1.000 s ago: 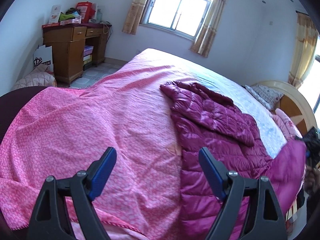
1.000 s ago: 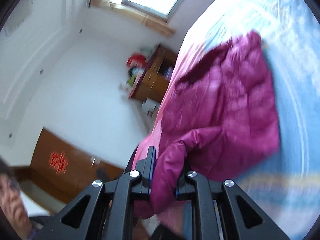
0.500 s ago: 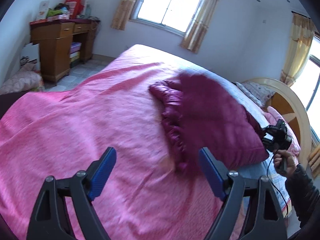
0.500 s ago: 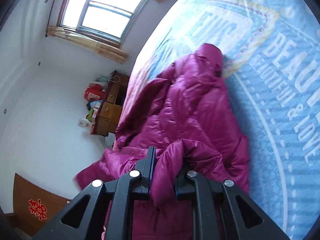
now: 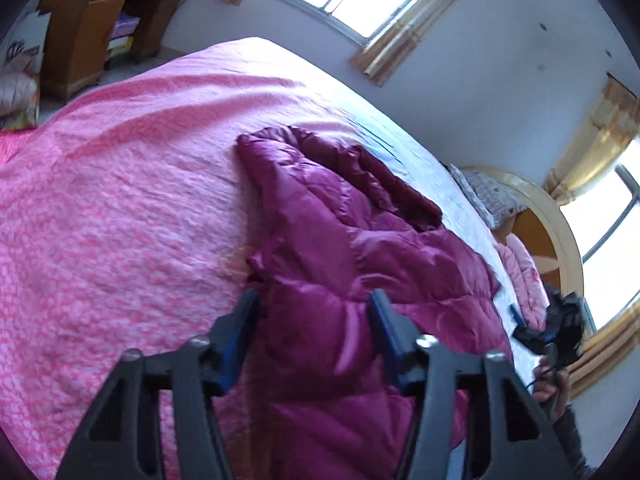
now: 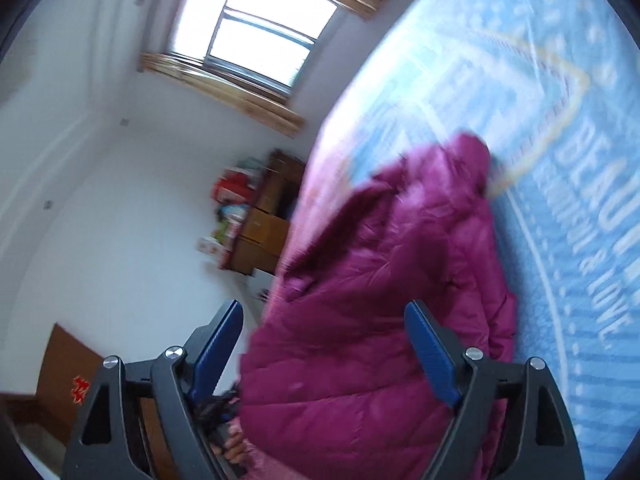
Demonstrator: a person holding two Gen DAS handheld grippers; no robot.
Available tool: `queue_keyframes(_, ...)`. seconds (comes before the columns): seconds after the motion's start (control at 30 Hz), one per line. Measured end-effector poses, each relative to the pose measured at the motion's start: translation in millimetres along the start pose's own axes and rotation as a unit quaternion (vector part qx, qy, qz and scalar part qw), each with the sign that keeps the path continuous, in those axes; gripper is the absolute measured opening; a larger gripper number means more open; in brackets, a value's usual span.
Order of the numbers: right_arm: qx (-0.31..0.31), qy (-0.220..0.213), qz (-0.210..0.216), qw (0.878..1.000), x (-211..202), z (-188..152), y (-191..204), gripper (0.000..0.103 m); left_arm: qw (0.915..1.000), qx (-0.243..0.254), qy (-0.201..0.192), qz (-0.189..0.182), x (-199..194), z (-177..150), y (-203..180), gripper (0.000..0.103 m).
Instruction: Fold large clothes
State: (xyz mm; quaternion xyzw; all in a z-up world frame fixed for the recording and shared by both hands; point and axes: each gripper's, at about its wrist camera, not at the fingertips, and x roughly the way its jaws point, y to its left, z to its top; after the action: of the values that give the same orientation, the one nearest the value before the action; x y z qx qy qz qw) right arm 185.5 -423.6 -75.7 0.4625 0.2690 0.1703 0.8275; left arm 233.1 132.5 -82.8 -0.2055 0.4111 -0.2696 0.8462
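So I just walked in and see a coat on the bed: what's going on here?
A person with a handheld gripper in each hand is folding a magenta puffer jacket on the bed. The jacket lies bunched, partly doubled over itself, across the pink quilt and the blue sheet. The left gripper is open, its fingers straddling the near edge of the jacket. The right gripper is also open at the other side, gripping nothing. The fold looks unfinished.

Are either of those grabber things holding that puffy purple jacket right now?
No. Both the left gripper and right gripper are open over the quilted magenta down jacket.
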Motion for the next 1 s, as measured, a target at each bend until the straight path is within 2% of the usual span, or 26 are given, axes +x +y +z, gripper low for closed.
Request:
queue_keyframes(0.03, -0.016, -0.008, -0.001, 1.000, -10, 3, 5, 0.084, 0.9999, 0.015, -0.004, 0.007, -2, -2, -5, 0.055)
queue_keyframes(0.1, -0.076, -0.019, -0.052, 0.996, -23, 4, 17, 0.084, 0.9994, 0.033, -0.005, 0.012, -3, -3, -11, 0.055)
queue_keyframes(0.17, -0.142, -0.009, -0.113, 0.983, -22, 2, 25, 0.084, 0.9991, 0.041, -0.005, 0.010, -3, -4, -16, 0.057)
queue_keyframes(0.27, -0.181, 0.019, -0.169, 0.969, 0, 3, 24, 0.084, 0.9993, 0.034, -0.007, 0.014, 1, -1, -17, 0.067)
queue_keyframes(0.43, -0.226, 0.065, -0.219, 0.947, 51, 10, 13, 0.084, 0.9999, 0.005, 0.006, 0.007, 15, 2, -11, 0.069)
queue_keyframes(0.47, -0.240, 0.085, -0.235, 0.938, 66, 9, 11, 0.083, 1.0000, 0.001, 0.008, 0.004, 16, 2, -10, 0.068)
queue_keyframes(0.5, -0.250, 0.097, -0.245, 0.932, 73, 6, 11, 0.076, 1.0000, 0.000, 0.009, 0.002, 15, 1, -10, 0.067)
queue_keyframes(0.53, -0.268, 0.113, -0.261, 0.921, 83, -2, 9, 0.068, 0.9999, 0.004, 0.013, -0.001, 15, 1, -11, 0.063)
queue_keyframes(0.57, -0.281, 0.118, -0.273, 0.912, 87, -7, 9, 0.046, 0.9998, 0.014, 0.012, -0.002, 13, 0, -14, 0.045)
queue_keyframes(0.6, -0.292, 0.117, -0.282, 0.906, 88, -11, 10, 0.024, 0.9997, 0.024, 0.011, 0.003, 12, -1, -17, 0.034)
queue_keyframes(0.63, -0.296, 0.112, -0.276, 0.908, 84, -15, 12, 0.018, 0.9990, 0.041, 0.004, 0.017, 9, -4, -22, 0.016)
queue_keyframes(0.73, -0.316, 0.081, -0.276, 0.904, 66, -29, 26, 0.013, 0.9966, 0.075, -0.013, 0.032, 4, -8, -34, 0.009)
queue_keyframes(0.93, -0.381, 0.010, -0.297, 0.876, 24, -52, 82, 0.012, 0.9902, 0.122, -0.059, 0.033, -32, -13, -64, 0.009)
queue_keyframes(1.0, -0.396, -0.025, -0.288, 0.871, 7, -52, 105, 0.012, 0.9887, 0.125, -0.077, 0.032, -43, -4, -70, 0.009)
